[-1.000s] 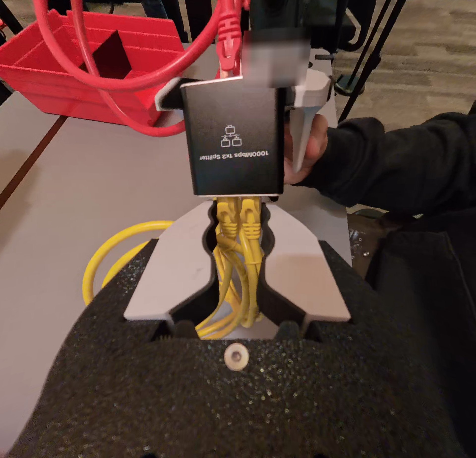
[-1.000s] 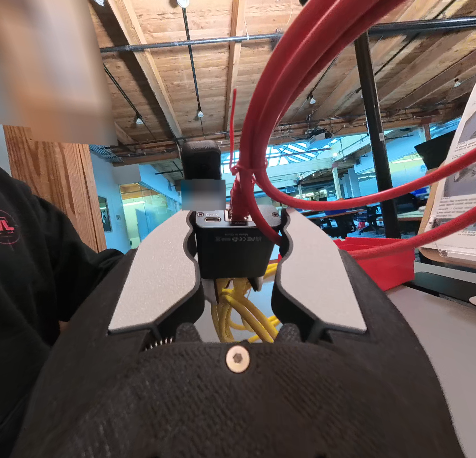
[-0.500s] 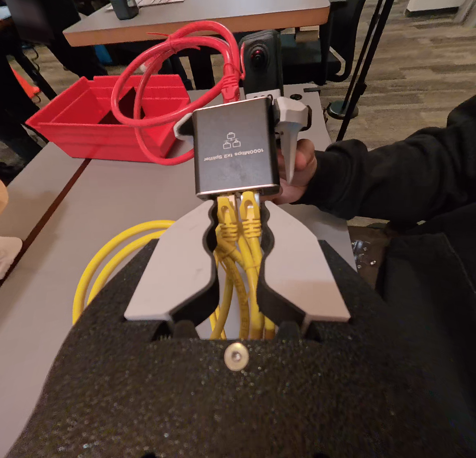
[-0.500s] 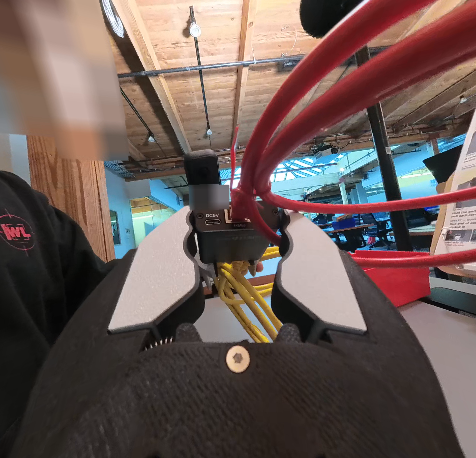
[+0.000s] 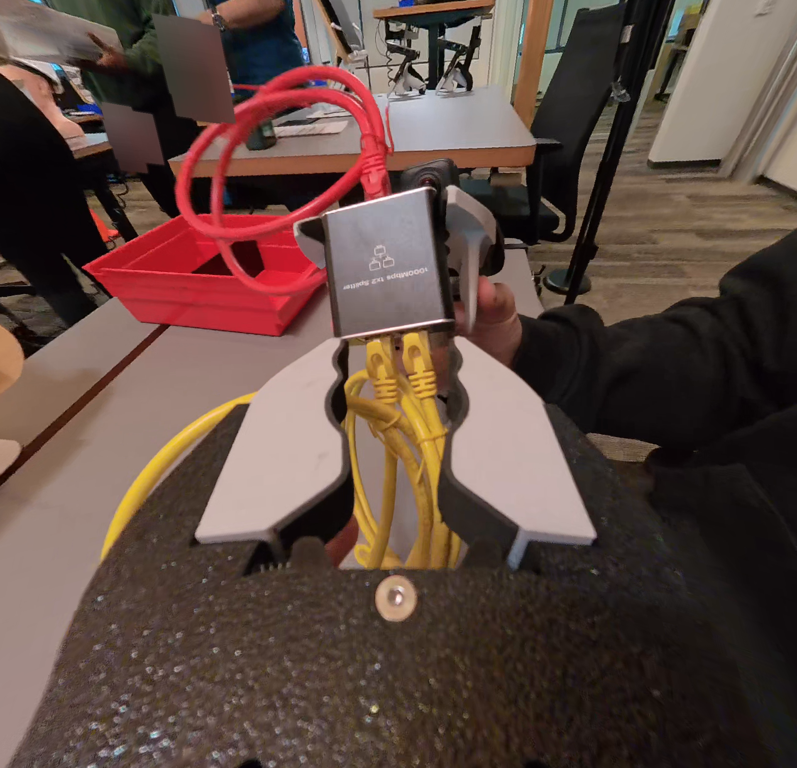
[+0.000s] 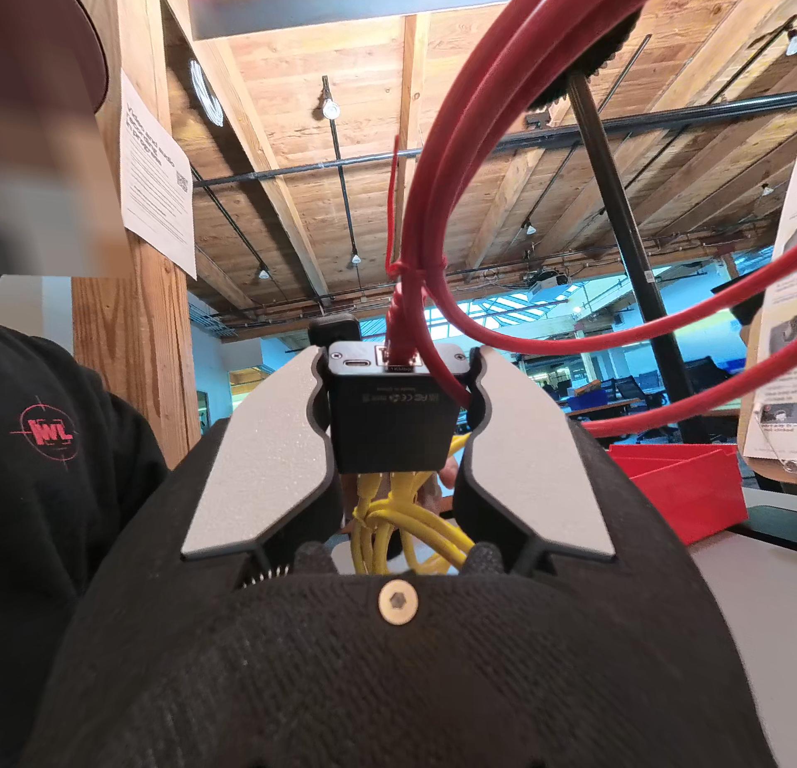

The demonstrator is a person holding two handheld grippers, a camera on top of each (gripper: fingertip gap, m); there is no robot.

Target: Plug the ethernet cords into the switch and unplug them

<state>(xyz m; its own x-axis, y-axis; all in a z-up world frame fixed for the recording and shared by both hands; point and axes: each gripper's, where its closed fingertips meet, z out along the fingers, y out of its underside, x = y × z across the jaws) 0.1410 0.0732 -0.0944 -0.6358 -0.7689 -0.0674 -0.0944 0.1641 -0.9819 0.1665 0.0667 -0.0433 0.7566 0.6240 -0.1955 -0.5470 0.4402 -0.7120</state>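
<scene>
While the right hand-held gripper (image 6: pixel 399 395) clamps the black splitter box (image 6: pixel 392 423) in the air above the grey surface (image 5: pixel 129 402), the left hand-held gripper (image 5: pixel 399 374) sits apart around two yellow ethernet plugs (image 5: pixel 399 367), not pinching them. A red cord (image 6: pixel 403 333) occupies the opposite port. Plugging in looks finished; all unplugging apparently remains.

The right gripper (image 6: pixel 399 385) is clamped on the switch (image 6: pixel 390 419), lifted and tilted upward. The left gripper (image 5: pixel 399 359) flanks the yellow plugs (image 5: pixel 403 369), its fingers (image 5: pixel 297 423) narrowly apart (contact unclear). A bare hand (image 5: pixel 491 320) grips the right handle.
</scene>
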